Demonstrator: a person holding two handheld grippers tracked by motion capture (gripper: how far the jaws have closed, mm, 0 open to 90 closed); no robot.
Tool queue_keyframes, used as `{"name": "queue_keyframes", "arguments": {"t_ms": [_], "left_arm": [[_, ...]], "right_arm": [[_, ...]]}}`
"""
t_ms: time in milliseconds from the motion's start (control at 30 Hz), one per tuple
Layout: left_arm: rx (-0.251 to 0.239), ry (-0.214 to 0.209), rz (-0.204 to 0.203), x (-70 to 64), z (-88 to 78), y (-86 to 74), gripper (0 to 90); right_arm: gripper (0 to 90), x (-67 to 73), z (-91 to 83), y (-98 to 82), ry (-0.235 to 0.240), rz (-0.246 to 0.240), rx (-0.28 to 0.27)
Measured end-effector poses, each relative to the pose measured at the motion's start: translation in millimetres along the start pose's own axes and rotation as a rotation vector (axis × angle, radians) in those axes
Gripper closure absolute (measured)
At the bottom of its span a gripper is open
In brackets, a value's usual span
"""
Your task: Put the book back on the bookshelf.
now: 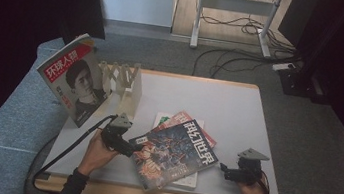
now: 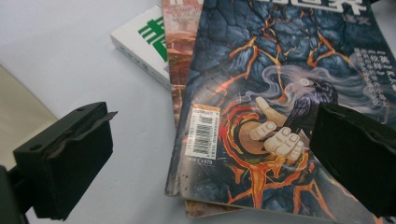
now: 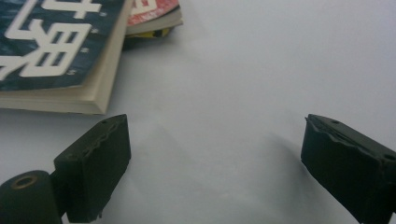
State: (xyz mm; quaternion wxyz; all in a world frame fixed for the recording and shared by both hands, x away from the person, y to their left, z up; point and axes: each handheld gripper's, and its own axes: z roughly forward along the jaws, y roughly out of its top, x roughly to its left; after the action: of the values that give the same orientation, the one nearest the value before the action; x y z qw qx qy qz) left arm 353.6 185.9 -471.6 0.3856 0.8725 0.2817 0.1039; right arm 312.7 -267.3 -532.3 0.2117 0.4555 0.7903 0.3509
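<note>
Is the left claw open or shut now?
Open. In the left gripper view the left claw has its jaws wide apart, with the dark magazine lying flat between them and not gripped.

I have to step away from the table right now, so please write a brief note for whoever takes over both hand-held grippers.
Left hand-held gripper: open, jaws astride the near-left corner of the dark lava-cover magazine, nothing gripped.
Right hand-held gripper: open, over bare table, just right of the stack.
Things: that magazine tops a stack over a red-cover magazine and a white book with green print. A portrait-cover magazine leans upright at the wooden rack.
Done: apparently one magazine stood at the rack.
Left: probably grip the top magazine and take it to the rack, then the rest.
</note>
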Motion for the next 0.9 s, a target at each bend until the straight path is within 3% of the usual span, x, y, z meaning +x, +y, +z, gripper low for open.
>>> {"name": "queue_keyframes", "arguments": {"t_ms": [233, 467, 900], "left_arm": [[0.01, -0.018, -0.004, 0.6, 12.2, -2.1, 0.0], [0.057, -0.012, 0.013, -2.1, 26.3, -7.5, 0.0], [0.064, -0.051, 0.014, -10.5, 33.1, -11.4, 0.0]], "right_arm": [[7.4, 10.0, -8.6, 8.2, 0.013, -0.024, -0.029], [7.4, 22.2, -15.5, 14.4, 0.035, -0.048, -0.056], [6.1, 43.5, -6.1, 17.4, 0.089, -0.075, -0.055]]}}
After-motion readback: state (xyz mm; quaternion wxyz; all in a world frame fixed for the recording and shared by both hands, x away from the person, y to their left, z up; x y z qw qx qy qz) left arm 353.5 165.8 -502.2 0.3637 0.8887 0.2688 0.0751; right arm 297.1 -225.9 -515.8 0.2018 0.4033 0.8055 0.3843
